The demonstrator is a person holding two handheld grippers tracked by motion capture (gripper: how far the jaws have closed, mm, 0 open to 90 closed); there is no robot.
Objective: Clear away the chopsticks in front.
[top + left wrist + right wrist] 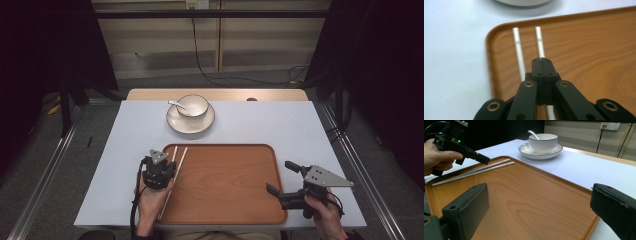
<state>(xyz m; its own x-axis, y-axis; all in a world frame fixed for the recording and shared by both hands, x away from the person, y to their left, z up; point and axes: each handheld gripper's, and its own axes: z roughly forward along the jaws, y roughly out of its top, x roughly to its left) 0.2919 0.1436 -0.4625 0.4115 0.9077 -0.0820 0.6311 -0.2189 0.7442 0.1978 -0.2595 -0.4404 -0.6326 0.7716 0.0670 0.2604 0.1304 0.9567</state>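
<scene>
High view: overhead, facing forward. Gripper views: low, close, facing across; all share the tray.

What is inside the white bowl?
A white spoon leans in the bowl, its handle poking over the rim. The bowl stands on a saucer. Its walls hide whether food is inside.
</scene>
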